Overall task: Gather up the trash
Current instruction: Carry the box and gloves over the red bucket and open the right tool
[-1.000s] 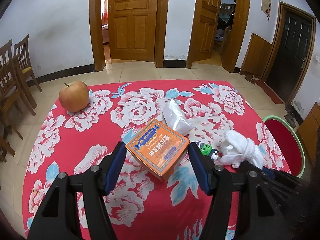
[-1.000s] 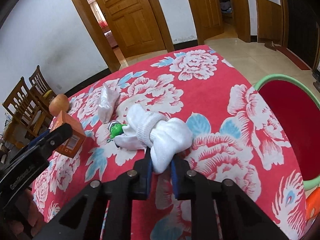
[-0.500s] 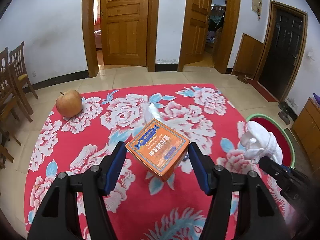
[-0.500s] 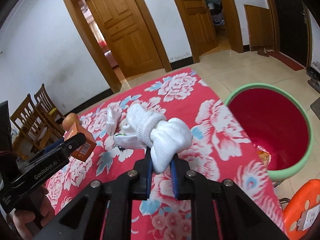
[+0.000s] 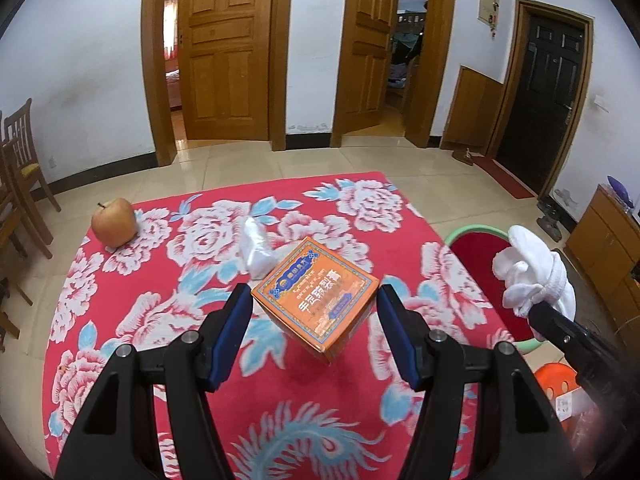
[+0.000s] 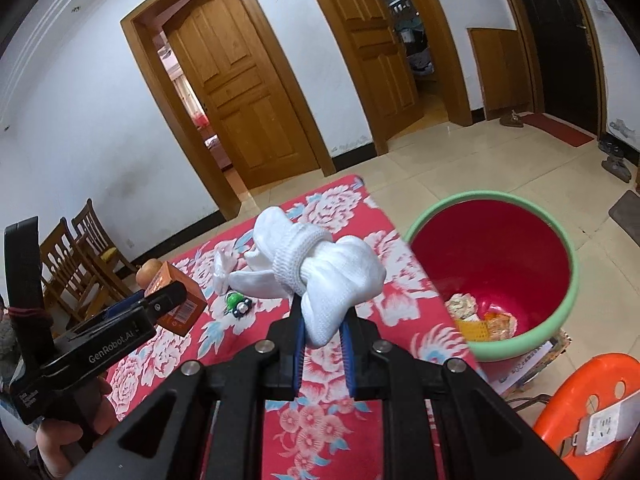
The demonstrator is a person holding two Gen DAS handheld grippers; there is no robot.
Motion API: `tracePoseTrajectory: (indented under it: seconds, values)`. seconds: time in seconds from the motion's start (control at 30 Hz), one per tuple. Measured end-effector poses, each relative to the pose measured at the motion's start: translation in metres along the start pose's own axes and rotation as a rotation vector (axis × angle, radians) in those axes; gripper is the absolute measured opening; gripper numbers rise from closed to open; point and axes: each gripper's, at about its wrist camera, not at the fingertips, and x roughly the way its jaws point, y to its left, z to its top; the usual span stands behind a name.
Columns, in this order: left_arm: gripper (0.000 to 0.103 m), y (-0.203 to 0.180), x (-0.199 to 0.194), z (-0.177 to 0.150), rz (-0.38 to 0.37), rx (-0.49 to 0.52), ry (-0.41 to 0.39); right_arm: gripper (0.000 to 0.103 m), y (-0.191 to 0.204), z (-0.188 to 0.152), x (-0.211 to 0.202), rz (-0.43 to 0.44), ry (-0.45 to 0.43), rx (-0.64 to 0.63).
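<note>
My left gripper (image 5: 314, 320) is shut on an orange box (image 5: 316, 298) and holds it above the red flowered table (image 5: 160, 320). My right gripper (image 6: 322, 330) is shut on a bundle of white gloves (image 6: 320, 268), raised beside the table's right edge, close to the red bin with a green rim (image 6: 520, 344). The gloves (image 5: 532, 276) and bin (image 5: 472, 240) also show at the right of the left wrist view. The bin holds some scraps. A white crumpled wrapper (image 5: 256, 244) and a small green and black item (image 6: 238, 304) lie on the table.
An apple (image 5: 114, 222) sits at the table's far left. Wooden chairs (image 5: 20, 176) stand to the left. An orange plastic stool (image 6: 588, 408) stands next to the bin. Wooden doors line the far wall.
Both grippers have risen with their loads. The right gripper has carried the gloves rightward toward the bin, which now fills more of its view.
</note>
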Motion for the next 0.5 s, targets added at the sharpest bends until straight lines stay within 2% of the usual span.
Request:
tracePoseTrajectory:
  seconds: [0.5]
  values:
    - [0.064, -0.047, 0.000, 0.003, -0.056, 0.047, 0.008, 0.017, -0.051, 0.004, -0.026, -0.052, -0.053, 0.085]
